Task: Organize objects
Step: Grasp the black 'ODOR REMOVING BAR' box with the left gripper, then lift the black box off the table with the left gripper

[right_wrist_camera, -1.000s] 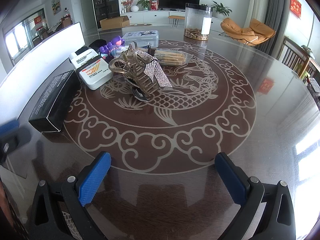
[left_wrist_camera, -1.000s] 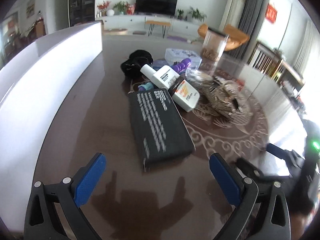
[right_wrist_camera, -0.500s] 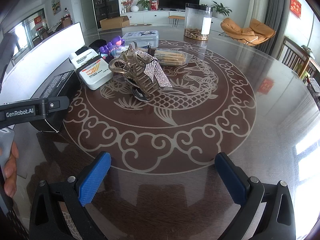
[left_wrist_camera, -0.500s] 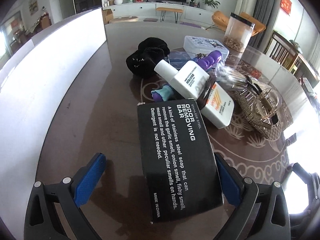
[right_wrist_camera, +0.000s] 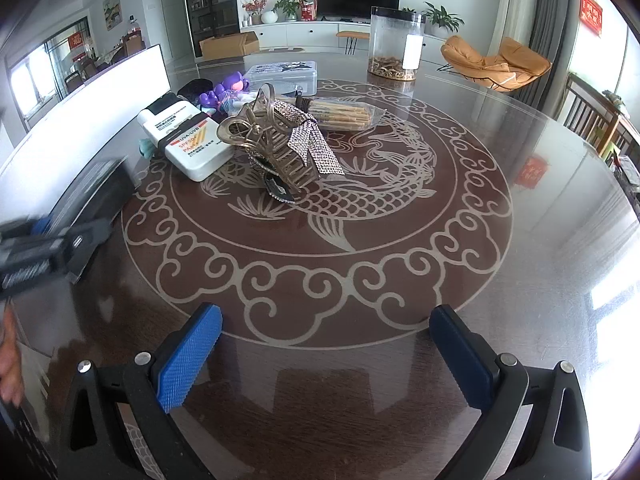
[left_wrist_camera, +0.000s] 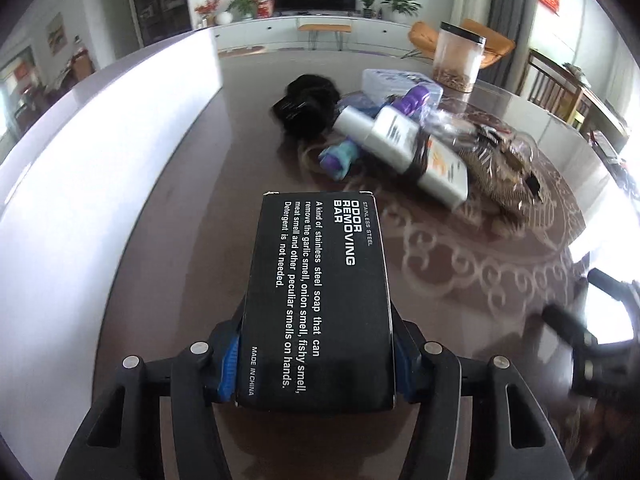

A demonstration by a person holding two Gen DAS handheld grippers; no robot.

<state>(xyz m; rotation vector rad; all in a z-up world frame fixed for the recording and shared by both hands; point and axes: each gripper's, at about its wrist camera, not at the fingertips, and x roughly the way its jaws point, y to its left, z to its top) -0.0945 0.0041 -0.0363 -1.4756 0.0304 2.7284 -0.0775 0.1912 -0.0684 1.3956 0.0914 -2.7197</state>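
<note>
Left gripper (left_wrist_camera: 316, 364), jaws just closed, clamps the black soap box (left_wrist_camera: 318, 296); right gripper (right_wrist_camera: 326, 354) spread wide above the worktop (right_wrist_camera: 520, 280).

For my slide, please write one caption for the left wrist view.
Left gripper, jaws just closed, clamps the black odor removing bar box above the patterned table.

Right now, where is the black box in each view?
Left wrist: black box fills the lower centre, between the fingers of the left hand-held gripper.
Right wrist: far left edge, blurred.
Shared landmark: white bottle lies just beyond it.
</note>
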